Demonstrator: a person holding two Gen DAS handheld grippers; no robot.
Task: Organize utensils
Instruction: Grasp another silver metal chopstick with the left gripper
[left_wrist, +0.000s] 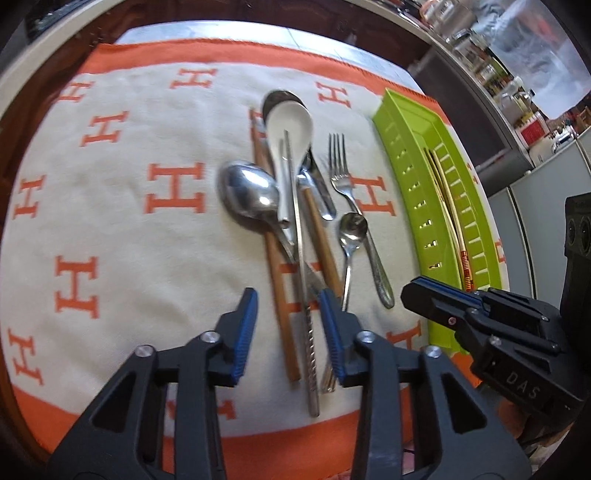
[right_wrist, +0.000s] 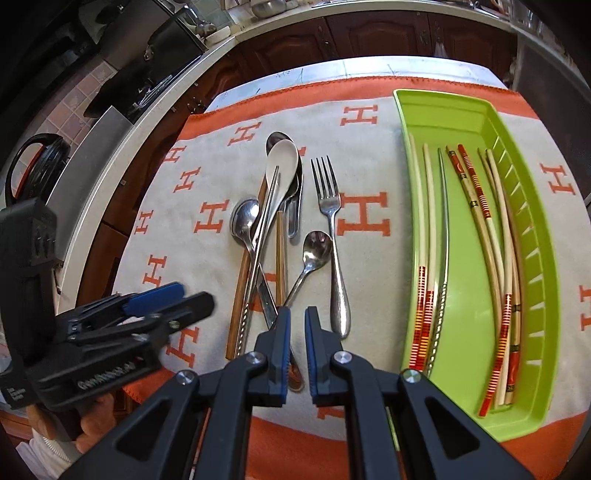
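Note:
Loose utensils lie in a heap on the orange and cream cloth (left_wrist: 129, 221): a white ceramic spoon (left_wrist: 290, 122), a big metal spoon (left_wrist: 247, 192), a small spoon (left_wrist: 352, 230) and a fork (left_wrist: 341, 173). My left gripper (left_wrist: 288, 293) is open and low over the pile's near end. A metal chopstick (left_wrist: 299, 240) and a wooden chopstick (left_wrist: 277, 288) lie between its fingers, untouched by the pads. The right gripper (right_wrist: 298, 312) is closed to a thin slit with nothing in it, above the handles of the small spoon (right_wrist: 316, 247) and fork (right_wrist: 327, 192). The green tray (right_wrist: 461, 122) holds several chopsticks (right_wrist: 480, 206).
The tray stands at the cloth's right side. A hand (right_wrist: 92, 417) holds the left gripper (right_wrist: 194, 293). Dark wooden cabinets and a pale counter curve round the back, with a pan (right_wrist: 147, 85) at far left. Jars (left_wrist: 480, 55) fill a shelf at the right.

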